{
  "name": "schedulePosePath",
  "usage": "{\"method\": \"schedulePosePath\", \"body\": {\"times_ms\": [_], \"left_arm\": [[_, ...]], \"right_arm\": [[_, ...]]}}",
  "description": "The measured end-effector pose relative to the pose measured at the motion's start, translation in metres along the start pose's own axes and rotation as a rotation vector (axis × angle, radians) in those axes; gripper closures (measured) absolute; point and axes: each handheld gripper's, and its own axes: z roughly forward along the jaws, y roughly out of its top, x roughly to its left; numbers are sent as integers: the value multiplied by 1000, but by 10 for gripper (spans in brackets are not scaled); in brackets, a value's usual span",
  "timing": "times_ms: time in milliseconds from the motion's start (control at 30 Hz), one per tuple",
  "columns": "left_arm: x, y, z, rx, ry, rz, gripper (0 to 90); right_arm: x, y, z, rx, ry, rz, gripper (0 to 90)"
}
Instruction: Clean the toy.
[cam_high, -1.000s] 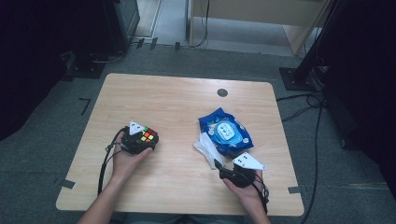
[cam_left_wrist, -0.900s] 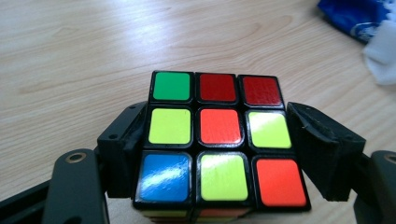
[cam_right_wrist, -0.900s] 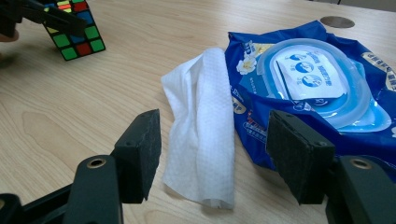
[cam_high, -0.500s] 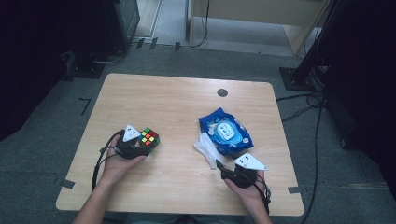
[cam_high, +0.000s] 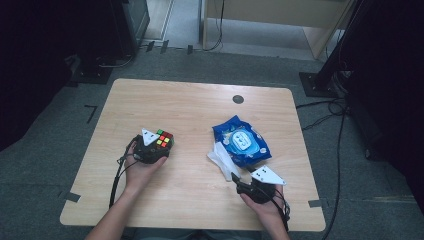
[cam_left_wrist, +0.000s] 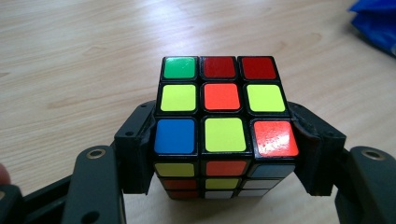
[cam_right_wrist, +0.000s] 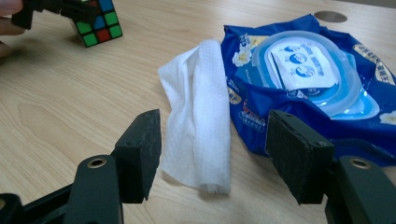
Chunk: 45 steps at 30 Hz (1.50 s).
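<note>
A scrambled Rubik's cube (cam_high: 164, 139) (cam_left_wrist: 224, 126) is at the table's left. My left gripper (cam_high: 160, 144) (cam_left_wrist: 224, 154) is shut on it, pads pressing its two sides. At the right, a white wet wipe (cam_high: 217, 157) (cam_right_wrist: 201, 116) lies flat beside a blue wipes pack (cam_high: 241, 140) (cam_right_wrist: 303, 74). My right gripper (cam_high: 235, 177) (cam_right_wrist: 215, 158) is open just short of the wipe's near end, and its pads touch nothing. The cube (cam_right_wrist: 98, 23) and the left gripper (cam_right_wrist: 46, 9) also appear far off in the right gripper view.
The wooden table (cam_high: 190, 110) has a round dark cable hole (cam_high: 238, 99) at its far edge. Cables trail from both grippers toward the near edge. Dark stands and cables sit on the floor around the table.
The left hand and the cube have shifted a little away from the near edge and to the right. The right hand has kept still.
</note>
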Motion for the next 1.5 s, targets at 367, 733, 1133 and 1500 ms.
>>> {"method": "schedulePosePath", "body": {"times_ms": [367, 733, 1133, 1500], "left_arm": [[2, 7, 11, -12, 50, -37, 341], [5, 13, -9, -61, -30, -61, 140], [26, 13, -83, -118, -85, -82, 115], [48, -14, -118, -107, -49, -69, 111]], "right_arm": [[2, -5, 2, 25, 16, 1, 363], [5, 0, 5, 27, 37, -5, 337], [-25, 21, -10, 41, 21, 36, 142], [-72, 5, -48, 55, -55, 105, 0]]}}
